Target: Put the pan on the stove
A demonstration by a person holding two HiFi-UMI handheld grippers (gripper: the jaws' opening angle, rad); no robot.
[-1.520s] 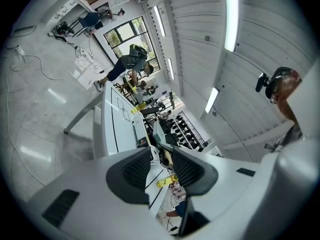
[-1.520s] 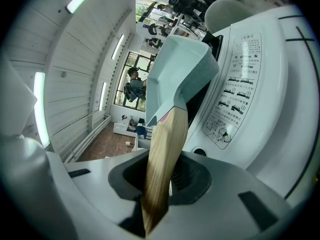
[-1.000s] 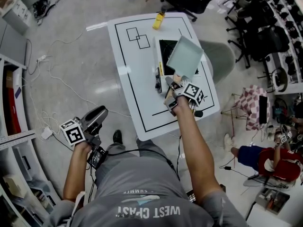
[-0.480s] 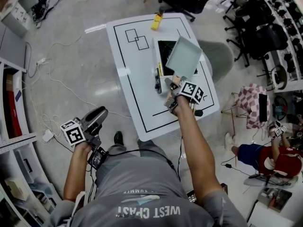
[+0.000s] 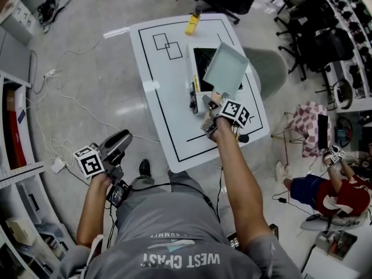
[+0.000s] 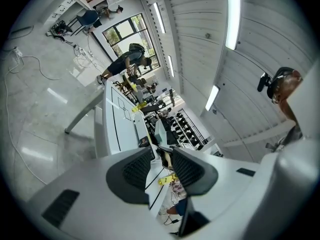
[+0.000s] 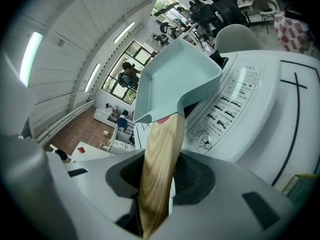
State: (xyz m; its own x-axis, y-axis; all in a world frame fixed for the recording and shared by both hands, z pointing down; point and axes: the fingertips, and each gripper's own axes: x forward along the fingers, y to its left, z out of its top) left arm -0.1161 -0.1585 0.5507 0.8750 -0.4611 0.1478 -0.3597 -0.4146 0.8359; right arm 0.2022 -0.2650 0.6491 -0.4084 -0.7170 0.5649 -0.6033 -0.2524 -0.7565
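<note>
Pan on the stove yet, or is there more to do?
Nearly. Done: the pan is over the stove. In hand: its handle sits between the jaws of the right gripper, which have just been closing. To do: set it flat and let go; I can't tell if it touches yet.

**Stuff you just can't make out here**

In the head view the pan [image 5: 225, 70] covers a good chunk of the stove [image 5: 200, 65], so no telling if its base touches the black top. The panel [image 7: 227, 101] print is too small to read. The yellow thing [image 5: 193, 23] at the worktop's [image 5: 168, 115] far edge is too tiny to name. The seated person [image 5: 340, 196] gets cut off at the right edge.
</note>
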